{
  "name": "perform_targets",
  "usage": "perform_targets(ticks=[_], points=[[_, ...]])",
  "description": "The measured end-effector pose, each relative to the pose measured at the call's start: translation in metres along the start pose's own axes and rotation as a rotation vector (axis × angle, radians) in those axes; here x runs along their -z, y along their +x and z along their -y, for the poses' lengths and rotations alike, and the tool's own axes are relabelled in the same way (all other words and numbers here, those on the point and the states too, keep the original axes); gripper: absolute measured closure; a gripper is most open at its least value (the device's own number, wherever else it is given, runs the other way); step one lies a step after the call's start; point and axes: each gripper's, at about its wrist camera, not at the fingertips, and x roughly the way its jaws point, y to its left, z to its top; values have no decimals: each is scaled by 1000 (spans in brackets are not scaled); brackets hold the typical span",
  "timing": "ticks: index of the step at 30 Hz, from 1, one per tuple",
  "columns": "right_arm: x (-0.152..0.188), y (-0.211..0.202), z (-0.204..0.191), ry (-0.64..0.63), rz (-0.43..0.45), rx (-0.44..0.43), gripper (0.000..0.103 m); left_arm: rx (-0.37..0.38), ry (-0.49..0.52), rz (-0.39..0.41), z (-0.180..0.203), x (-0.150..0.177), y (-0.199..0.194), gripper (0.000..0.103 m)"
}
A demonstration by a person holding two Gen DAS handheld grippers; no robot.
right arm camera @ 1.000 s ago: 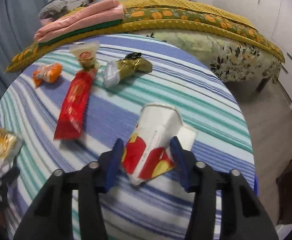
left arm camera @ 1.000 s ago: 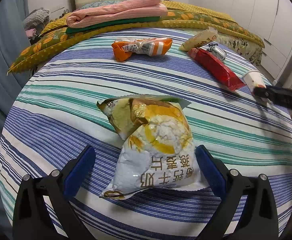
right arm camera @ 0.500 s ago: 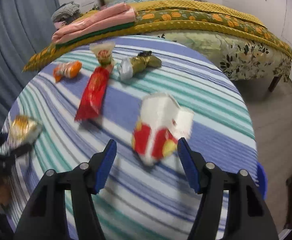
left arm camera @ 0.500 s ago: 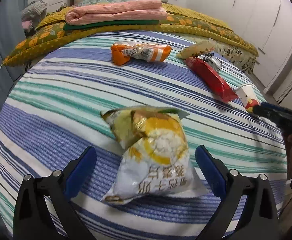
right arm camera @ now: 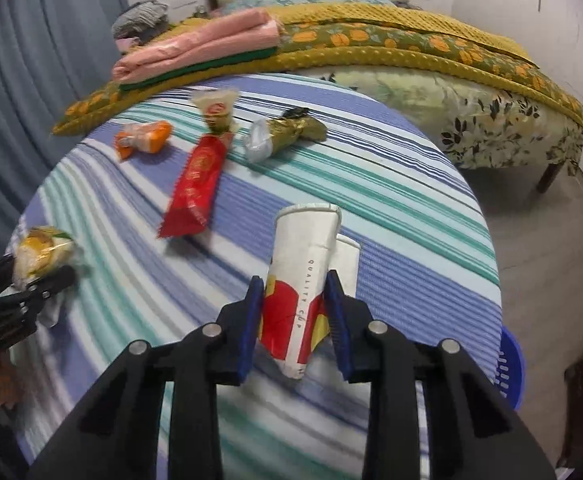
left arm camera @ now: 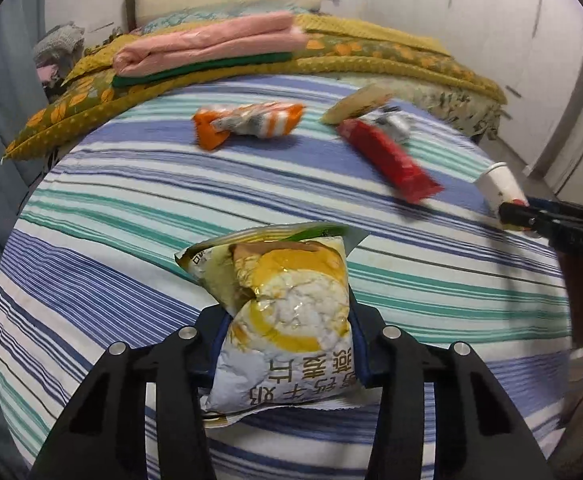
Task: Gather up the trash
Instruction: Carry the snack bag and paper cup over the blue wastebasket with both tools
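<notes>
A round table (left arm camera: 131,208) with a blue, teal and white striped cloth stands beside a bed (right arm camera: 431,52) that carries folded pink and green textiles.

The left gripper (left arm camera: 287,344) has just closed its jaws; both blue pads now press the sides of a crumpled yellow-and-white snack bag (left arm camera: 287,312), which stands up between them. Ahead of this gripper and well apart from it lies an orange-and-white wrapper (left arm camera: 251,122). Ahead and to its right lies a red wrapper (left arm camera: 387,160), with a cream wrapper (left arm camera: 355,104) just beyond it.

The right gripper (right arm camera: 295,316) has also just closed its jaws; its pads clamp the lower, red-and-yellow printed part of a crushed white paper cup (right arm camera: 303,264), whose rim points away from the gripper. Ahead and to its left lies the red wrapper (right arm camera: 197,184); a gold-and-silver foil wrapper (right arm camera: 285,136) lies further ahead. A blue perforated basket (right arm camera: 509,364) shows past the table edge to the gripper's right.
</notes>
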Motion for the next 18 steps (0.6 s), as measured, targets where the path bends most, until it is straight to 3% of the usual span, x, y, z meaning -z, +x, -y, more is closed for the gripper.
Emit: perform_targets(ticks=[9,18], points=[[32,-58,27,45,33,-85,72,36,91,50,88,-2,-38,57],[59,-112,95,116,79,-72,72,50,238,92,197,-16,-49,57]])
